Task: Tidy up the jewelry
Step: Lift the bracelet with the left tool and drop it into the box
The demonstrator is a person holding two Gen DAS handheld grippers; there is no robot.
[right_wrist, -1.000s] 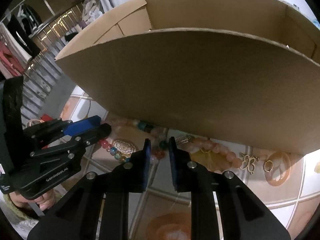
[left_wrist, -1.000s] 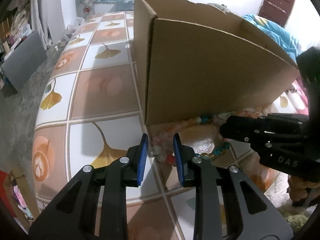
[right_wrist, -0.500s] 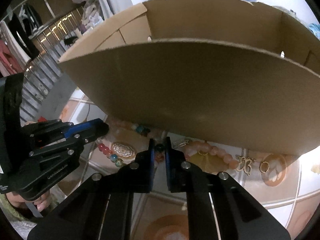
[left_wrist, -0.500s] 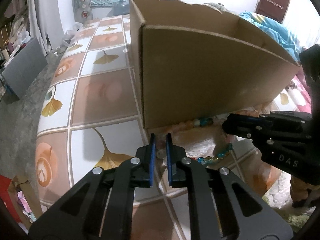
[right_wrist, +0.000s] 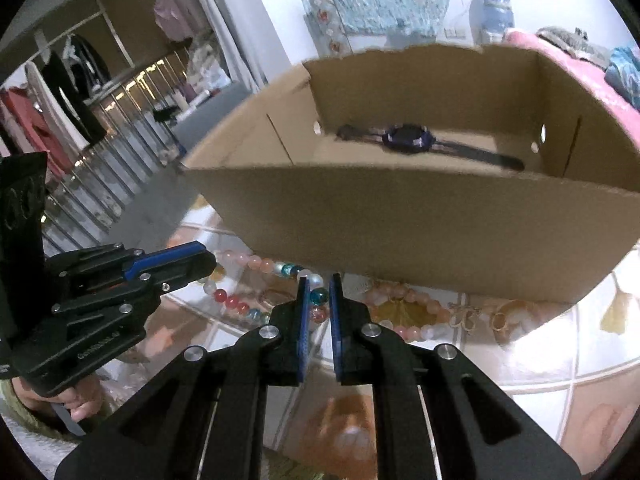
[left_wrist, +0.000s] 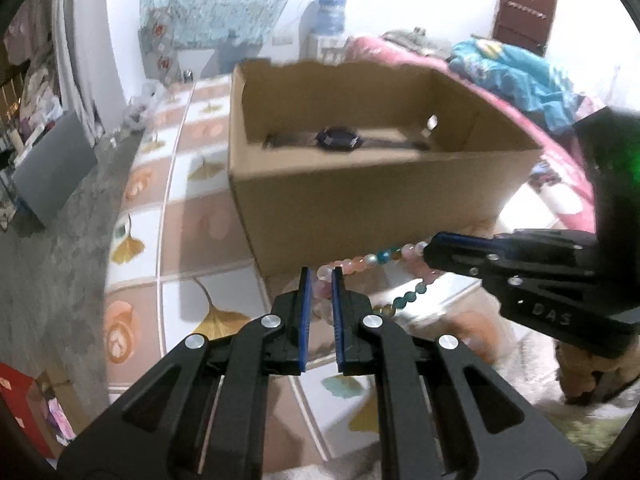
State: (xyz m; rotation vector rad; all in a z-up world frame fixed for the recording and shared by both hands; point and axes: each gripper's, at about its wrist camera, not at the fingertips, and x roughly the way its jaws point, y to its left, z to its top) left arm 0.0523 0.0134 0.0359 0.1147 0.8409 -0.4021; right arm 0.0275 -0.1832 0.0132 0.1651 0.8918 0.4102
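Observation:
A long bead necklace [left_wrist: 362,261] of pink, white and teal beads hangs stretched between both grippers, lifted off the tiled table. My left gripper [left_wrist: 319,276] is shut on its pink end. My right gripper [right_wrist: 319,285] is shut on its teal beads [right_wrist: 319,296]. The right gripper also shows in the left wrist view [left_wrist: 434,252], and the left gripper shows in the right wrist view [right_wrist: 204,264]. An open cardboard box [left_wrist: 360,200] stands just behind the necklace. A dark wristwatch [left_wrist: 338,139] lies inside it, and it shows in the right wrist view too [right_wrist: 408,139].
A pink bead bracelet [right_wrist: 404,312], a small butterfly charm [right_wrist: 464,314] and a ring [right_wrist: 500,320] lie on the table [right_wrist: 560,364] in front of the box [right_wrist: 400,220]. A bed with pink and blue bedding [left_wrist: 520,76] stands to the right.
Both grippers closed on the necklace and rose with it. The box interior and the watch have come into view over its near wall.

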